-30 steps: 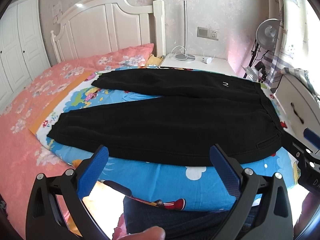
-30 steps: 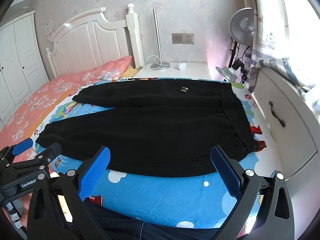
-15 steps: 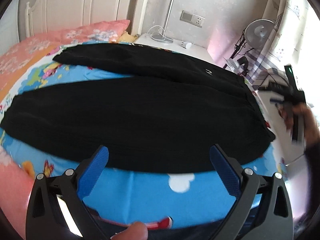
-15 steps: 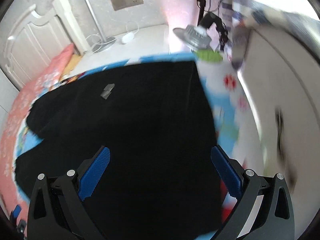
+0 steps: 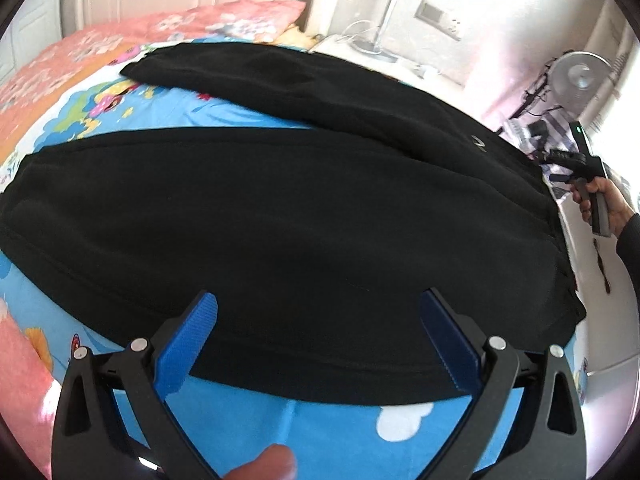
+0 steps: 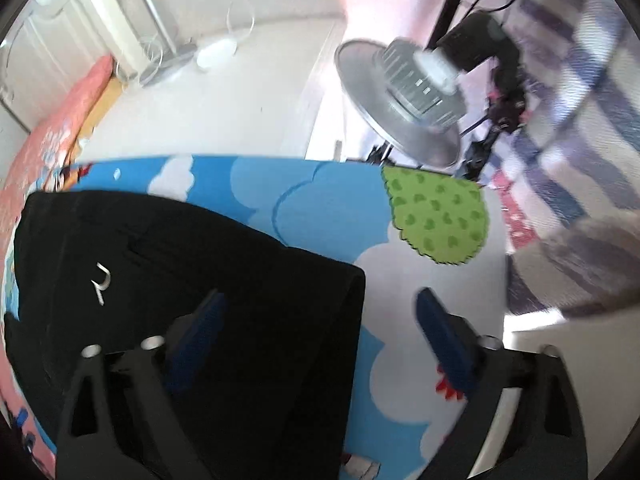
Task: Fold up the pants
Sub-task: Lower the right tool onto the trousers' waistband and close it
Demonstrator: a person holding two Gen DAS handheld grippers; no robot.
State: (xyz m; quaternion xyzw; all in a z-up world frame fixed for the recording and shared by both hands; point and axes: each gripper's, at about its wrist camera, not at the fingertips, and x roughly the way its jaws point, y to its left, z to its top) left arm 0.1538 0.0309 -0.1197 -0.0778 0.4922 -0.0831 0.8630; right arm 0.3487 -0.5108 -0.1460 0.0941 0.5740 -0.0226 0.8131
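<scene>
**Pants spread flat on bed; both hand-held grippers above the garment, nothing grasped**

The black pants point(image 5: 288, 216) lie flat on a blue cartoon-print sheet point(image 5: 328, 436) that covers the bed. The two legs run toward the left of the left wrist view, spread apart in a narrow V, with the sheet visible between them. The waistband sits at the right end, near the edge of the bed. A small white logo point(image 6: 101, 283) marks the fabric close to the waistband. A pink floral quilt point(image 5: 80, 52) lies beyond the sheet on the far left side.

The left hand-held gripper point(image 5: 318, 344) hangs over the near leg, at its lower edge. Its jaws stand wide apart and released. The blue pads point(image 5: 188, 344) are above the fabric; no contact with the cloth can be confirmed. A fingertip point(image 5: 272, 462) of the person shows at the bottom edge of this view.

The right hand-held gripper point(image 6: 320, 340) points steeply down over the far corner of the waistband. Its jaws are closing. The corner edge of the pants lies between them: one finger is over black fabric, the other over the sheet. The pads are not pressing on the cloth. The right wrist view is motion-blurred. In the left wrist view the same tool appears at the far right, held in the person's right hand point(image 5: 600, 200) with a dark sleeve.

A standing fan point(image 6: 404, 100) and a white nightstand point(image 6: 208, 104) stand beyond the bed.
</scene>
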